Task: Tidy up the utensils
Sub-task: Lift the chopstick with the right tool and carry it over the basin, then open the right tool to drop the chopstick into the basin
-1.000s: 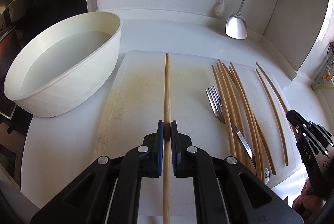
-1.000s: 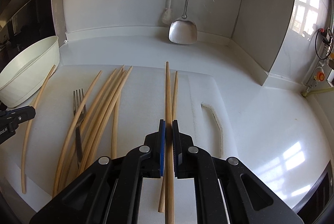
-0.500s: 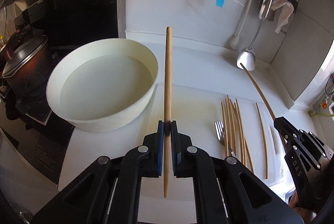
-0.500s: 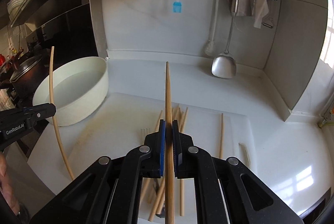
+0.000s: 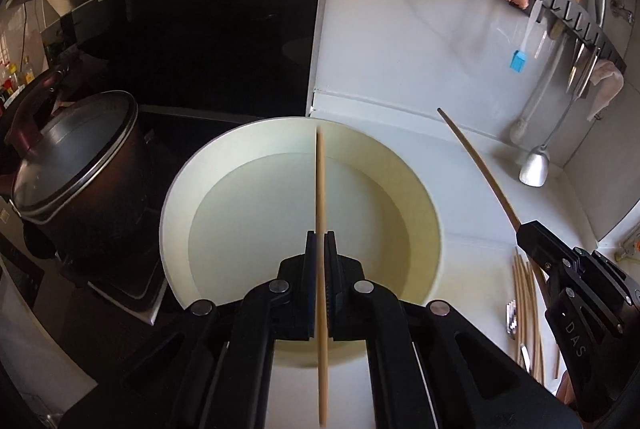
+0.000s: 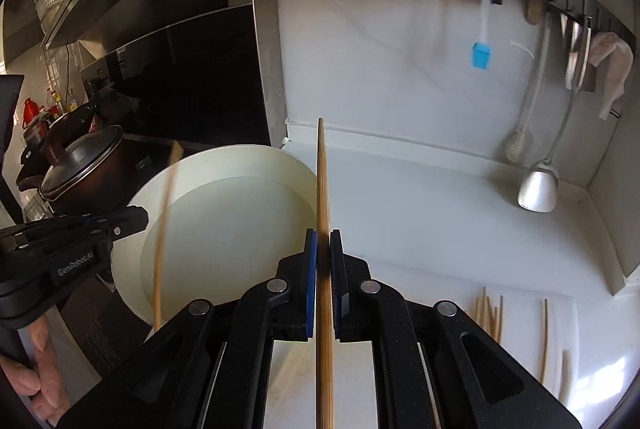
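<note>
Left gripper [image 5: 320, 253] clenches a slim wooden chopstick [image 5: 320, 189] over the round white basin [image 5: 434, 229]; only the left view shows the fork [image 5: 512, 317]. Right gripper [image 6: 323, 249] clenches another chopstick [image 6: 322, 189].

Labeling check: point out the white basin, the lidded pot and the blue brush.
white basin [image 5: 420, 189], left wrist view, right rim.
lidded pot [image 5: 76, 145], left wrist view, glass lid.
blue brush [image 6: 481, 55], right wrist view, blue head.

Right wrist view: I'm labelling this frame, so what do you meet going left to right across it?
Dark lidded pot → white round basin → wooden chopstick held in the right gripper → blue silicone brush hanging on the wall → hanging metal spatula.
</note>
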{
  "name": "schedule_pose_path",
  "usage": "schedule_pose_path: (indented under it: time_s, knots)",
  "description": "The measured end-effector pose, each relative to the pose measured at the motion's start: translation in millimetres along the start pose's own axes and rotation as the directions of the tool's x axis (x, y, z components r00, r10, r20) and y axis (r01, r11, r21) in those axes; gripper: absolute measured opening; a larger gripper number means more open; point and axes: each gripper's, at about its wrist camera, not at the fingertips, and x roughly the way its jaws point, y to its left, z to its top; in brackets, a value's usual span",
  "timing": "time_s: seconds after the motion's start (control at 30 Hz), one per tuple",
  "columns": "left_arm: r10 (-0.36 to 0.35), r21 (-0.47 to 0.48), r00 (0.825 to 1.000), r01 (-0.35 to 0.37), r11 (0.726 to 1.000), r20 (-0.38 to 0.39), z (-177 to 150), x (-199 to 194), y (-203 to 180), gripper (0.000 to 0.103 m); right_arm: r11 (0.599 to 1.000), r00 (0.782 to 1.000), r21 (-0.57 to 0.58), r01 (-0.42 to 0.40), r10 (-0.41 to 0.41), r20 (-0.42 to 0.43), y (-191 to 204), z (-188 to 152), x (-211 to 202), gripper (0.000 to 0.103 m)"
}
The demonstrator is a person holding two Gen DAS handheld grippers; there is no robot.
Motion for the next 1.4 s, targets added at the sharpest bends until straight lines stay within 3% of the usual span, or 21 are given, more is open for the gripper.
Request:
schedule_pose_path:
  time_s: [0.23, 0.5, 0.77, 1.07, 1.4]
  knots:
    - [-0.024, 0.044, 0.996, 0.028, 0.999, -0.090, 17, 68, 31, 0.004, 0.997, 0.993, 0.053, -0.056, 0.061, -0.104, 40, 3, 68, 0.006]
    - [-0.011, 0.023, 0.988, 0.014, 1.000, -0.152, 9, 109, 43, 0.004, 0.994, 0.971, 0.043, -0.102, 0.109, -0.214, 55, -4, 114, 0.006]
    - [0.000, 0.013, 0.980, 0.003, 1.000, -0.198, 17, 126, 43, 0.004, 0.991, 0.959, 0.049, -0.126, 0.134, -0.250, 53, -5, 128, 0.006]
    - [0.013, 0.027, 0.984, -0.009, 1.000, -0.175, 43, 134, 31, 0.004, 0.988, 0.953, 0.073, -0.136, 0.151, -0.262, 49, 2, 135, 0.007]
    - [0.032, 0.025, 0.985, -0.028, 0.999, -0.171, 48, 131, 30, 0.004, 0.989, 0.954, 0.084, -0.122, 0.141, -0.266, 42, 0, 133, 0.007]
